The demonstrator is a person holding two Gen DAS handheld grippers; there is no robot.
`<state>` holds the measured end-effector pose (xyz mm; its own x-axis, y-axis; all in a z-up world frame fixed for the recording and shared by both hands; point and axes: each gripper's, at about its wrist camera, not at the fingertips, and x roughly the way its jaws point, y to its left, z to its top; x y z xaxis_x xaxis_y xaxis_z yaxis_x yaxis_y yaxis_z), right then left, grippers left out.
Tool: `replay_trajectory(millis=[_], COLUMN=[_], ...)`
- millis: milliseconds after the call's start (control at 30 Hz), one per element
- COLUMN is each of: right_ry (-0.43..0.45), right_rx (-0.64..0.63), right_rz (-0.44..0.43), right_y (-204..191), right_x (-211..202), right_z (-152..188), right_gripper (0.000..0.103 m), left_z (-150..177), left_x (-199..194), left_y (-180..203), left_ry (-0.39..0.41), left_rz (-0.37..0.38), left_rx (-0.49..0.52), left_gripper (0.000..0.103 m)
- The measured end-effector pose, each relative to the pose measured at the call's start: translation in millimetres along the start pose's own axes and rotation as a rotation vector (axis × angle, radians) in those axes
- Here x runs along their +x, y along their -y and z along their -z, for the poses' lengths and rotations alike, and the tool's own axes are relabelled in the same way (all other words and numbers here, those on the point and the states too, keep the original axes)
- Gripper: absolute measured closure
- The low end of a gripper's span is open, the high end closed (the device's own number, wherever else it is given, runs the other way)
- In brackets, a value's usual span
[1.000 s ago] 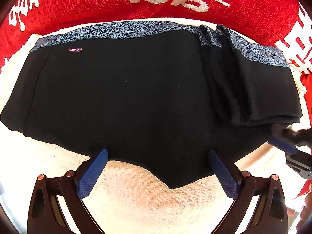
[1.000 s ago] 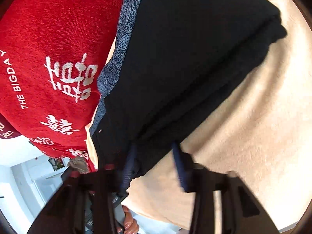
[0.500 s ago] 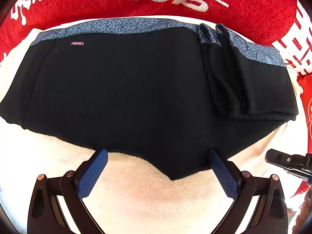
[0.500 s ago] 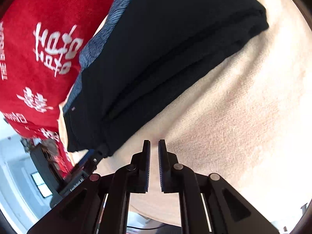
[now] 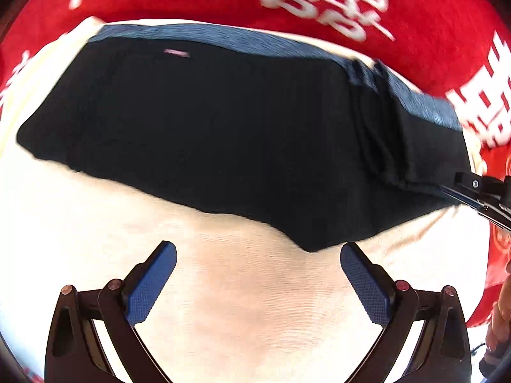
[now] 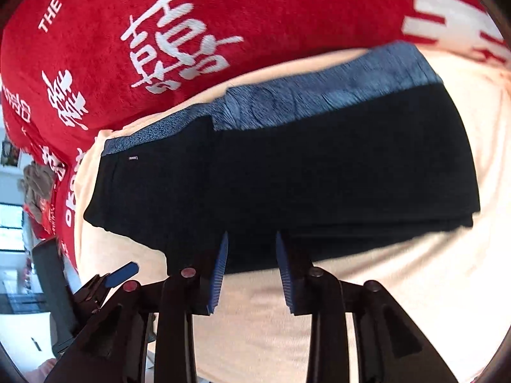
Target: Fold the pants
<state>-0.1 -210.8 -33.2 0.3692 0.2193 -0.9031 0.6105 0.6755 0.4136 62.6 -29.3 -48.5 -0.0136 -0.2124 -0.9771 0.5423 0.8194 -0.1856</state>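
Right wrist view, right claw [image 6: 250,257] parted, pants [image 6: 319,175] hem between fingers

Both views are brightly and evenly lit, with only faint, soft shadows on the cream towel [image 5: 255,303]. The black pants [image 5: 223,121] read as a nearly featureless dark mass, folds barely visible. Motion blur smears the white characters on the red cloth [image 5: 319,0] in the left wrist view; the right wrist view is somewhat sharper. Fisheye distortion bows every edge, and dark vignetting fills the corners. A window [image 6: 12,226] at the left edge is blown out.
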Motion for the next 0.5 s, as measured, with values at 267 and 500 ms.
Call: replay_trajectory(millis=[267,500], right_ry=[-0.058,-0.035], right_rx=[-0.049,-0.077], right_rz=[0.1,0.13], right_y=[-13.1,-16.7], right_x=[38.6,38.9], right_z=[-10.1,-1.2], right_gripper=[0.069,0.068], left_z=[-16.1,-14.6], left_x=[-27.9,-32.2], left_y=[-92.6,-149.6], left_ry=[0.096,0.127], left_rz=[-0.022,0.015], left_rx=[-0.188,-0.298], left_gripper=[0.0,0.0])
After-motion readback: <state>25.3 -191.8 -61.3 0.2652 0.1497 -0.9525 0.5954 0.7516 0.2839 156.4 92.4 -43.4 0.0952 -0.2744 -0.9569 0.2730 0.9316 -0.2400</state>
